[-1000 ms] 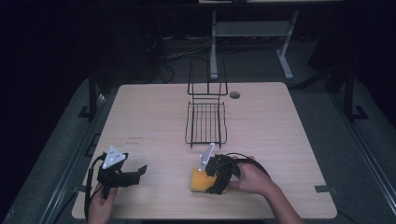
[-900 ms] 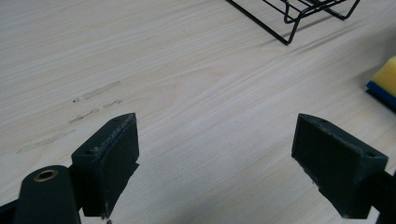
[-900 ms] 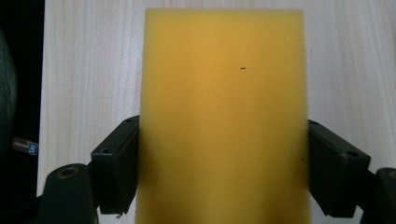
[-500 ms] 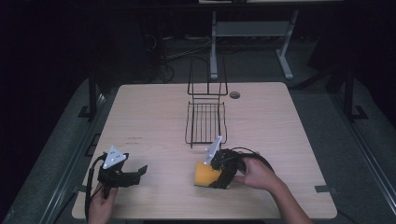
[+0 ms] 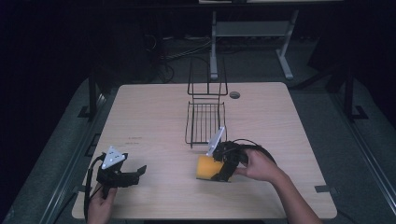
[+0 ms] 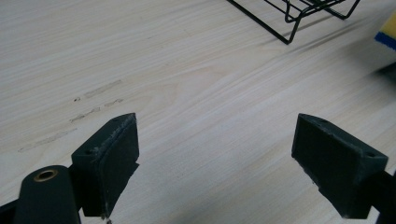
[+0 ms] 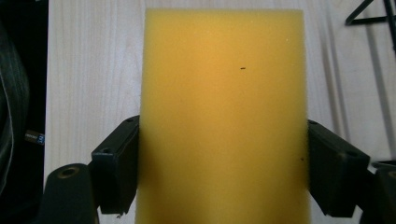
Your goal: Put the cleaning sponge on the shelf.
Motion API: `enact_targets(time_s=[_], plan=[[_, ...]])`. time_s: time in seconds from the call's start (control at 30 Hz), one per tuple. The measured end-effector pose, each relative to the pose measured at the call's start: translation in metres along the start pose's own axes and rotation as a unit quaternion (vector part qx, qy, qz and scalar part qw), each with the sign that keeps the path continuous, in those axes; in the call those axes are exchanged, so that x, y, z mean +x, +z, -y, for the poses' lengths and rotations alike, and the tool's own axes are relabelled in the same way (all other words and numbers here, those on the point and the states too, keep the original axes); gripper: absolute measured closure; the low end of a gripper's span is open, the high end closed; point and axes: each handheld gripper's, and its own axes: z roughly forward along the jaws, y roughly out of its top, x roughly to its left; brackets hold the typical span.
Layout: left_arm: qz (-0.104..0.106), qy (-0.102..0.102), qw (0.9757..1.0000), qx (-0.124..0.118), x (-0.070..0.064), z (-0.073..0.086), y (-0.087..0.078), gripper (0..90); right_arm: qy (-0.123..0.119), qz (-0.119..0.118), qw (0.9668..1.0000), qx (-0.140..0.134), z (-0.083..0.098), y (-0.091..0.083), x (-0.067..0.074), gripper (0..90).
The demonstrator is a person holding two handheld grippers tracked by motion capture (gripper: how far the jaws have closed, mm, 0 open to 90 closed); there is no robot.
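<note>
Right now the right gripper (image 5: 215, 169) has its fingers (image 7: 114, 170) clamped on the two long sides of a yellow sponge (image 7: 224, 116), which fills the space between them in the right gripper view; in the high view the sponge (image 5: 207, 167) sits near the front middle of the pale wooden surface (image 5: 280, 121), just in front of the black wire rack (image 5: 204, 122), and whether it touches the wood or hangs just above it cannot be told; a sliver of its blue underside (image 6: 387, 31) shows at the far right edge of the left gripper view; the person's right hand (image 5: 257, 164) grips the tool from the right; the left gripper (image 5: 133, 173) rests low near the front left corner of the surface, well apart from the sponge, its fingers (image 6: 112, 161) spread wide with only bare wood grain between them; the rack (image 6: 299, 14) stands beyond it, its near wire edge crossing the top of that view
</note>
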Motion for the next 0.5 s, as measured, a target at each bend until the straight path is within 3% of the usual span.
enact_targets(time_s=[0.5], plan=[[0.001, -0.002, 1.0000, -0.002, 0.000, 0.000, -0.001, 14.3, -0.001, 0.001, 1.0000, -0.001, -0.007, -0.011, -0.011, 22.3]])
